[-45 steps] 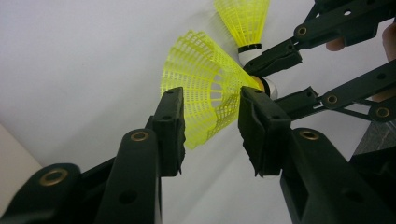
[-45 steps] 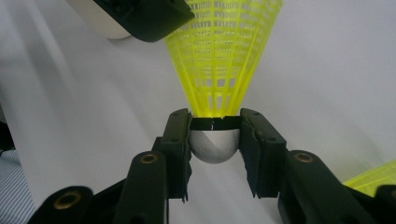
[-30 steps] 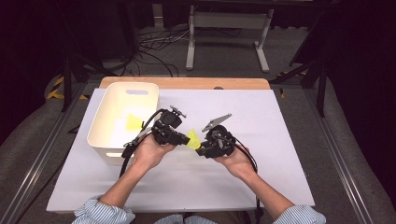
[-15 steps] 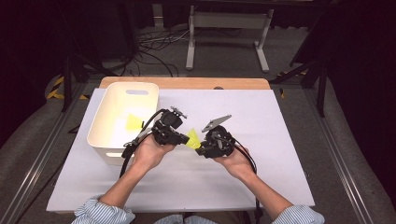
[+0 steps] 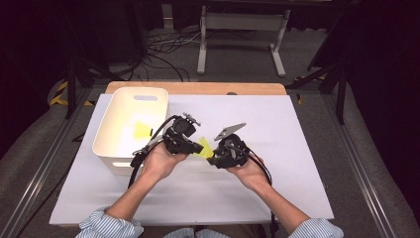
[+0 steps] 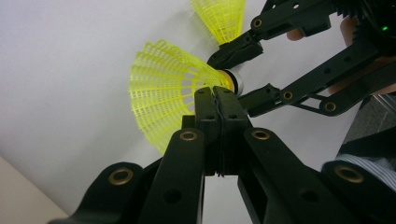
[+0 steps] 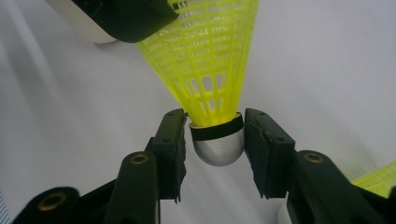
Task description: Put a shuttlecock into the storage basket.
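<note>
Reads as a hand-to-hand transfer of a yellow shuttlecock (image 5: 203, 148), caught at the point of release. Held clear of the white table cover (image 5: 297, 163), between the two grippers, just right of the cream bin (image 5: 111, 134).

Left gripper (image 6: 217, 100): pinched tight on the mesh skirt near its narrow end, pads all but meeting through the thin plastic. Right gripper (image 7: 215, 140): jaws just been opening, now standing narrowly apart with the silver cork (image 7: 218, 151) between them, seemingly no longer pressed. Hard to tell whether the one pad brushes the black band or just misses it.

Long axis roughly level and across the table in the high view: cork toward the right gripper, flared skirt toward the left gripper and the bin. Seen along the right gripper's own jaws, points skirt-away, cork nearest the camera.

Next, by judgement: widen the right jaws enough to clear the cork, back straight off along the axis without dragging the base, then swing the left hand over the bin and let go. Worth care, since a grip on springy mesh alone may let the shuttlecock droop or twist.

Second yellow skirt (image 6: 219, 18) beyond the right jaws; another yellow piece (image 5: 141, 130) inside the bin.
</note>
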### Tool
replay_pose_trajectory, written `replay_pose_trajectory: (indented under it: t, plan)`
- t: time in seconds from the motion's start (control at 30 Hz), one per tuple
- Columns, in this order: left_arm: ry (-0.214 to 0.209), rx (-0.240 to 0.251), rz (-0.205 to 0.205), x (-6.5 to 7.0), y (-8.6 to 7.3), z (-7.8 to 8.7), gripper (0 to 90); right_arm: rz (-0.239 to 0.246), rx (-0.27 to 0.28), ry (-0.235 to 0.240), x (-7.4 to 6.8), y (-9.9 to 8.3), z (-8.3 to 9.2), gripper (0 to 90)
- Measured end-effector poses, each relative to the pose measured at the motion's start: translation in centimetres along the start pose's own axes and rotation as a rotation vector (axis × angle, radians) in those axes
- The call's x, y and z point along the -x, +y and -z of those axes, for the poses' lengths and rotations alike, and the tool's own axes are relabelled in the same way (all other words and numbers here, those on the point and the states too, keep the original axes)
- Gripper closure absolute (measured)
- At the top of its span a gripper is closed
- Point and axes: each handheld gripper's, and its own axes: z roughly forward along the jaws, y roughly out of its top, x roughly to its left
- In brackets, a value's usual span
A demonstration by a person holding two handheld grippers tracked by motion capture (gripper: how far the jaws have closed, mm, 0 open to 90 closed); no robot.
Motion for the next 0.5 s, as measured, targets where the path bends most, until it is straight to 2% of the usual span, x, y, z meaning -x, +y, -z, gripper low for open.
replay_pose_trajectory:
  t: [0.17,0.5]
  plan:
    - [0.002,-0.001,-0.004,0.05,0.09,-0.06,89.5,0.005,0.007,-0.011,0.04,-0.11,-0.06,46.7]
    - [0.006,-0.004,0.0,-0.02,0.05,0.06,89.5,0.012,0.05,-0.041,0.18,-0.56,0.21,33.8]
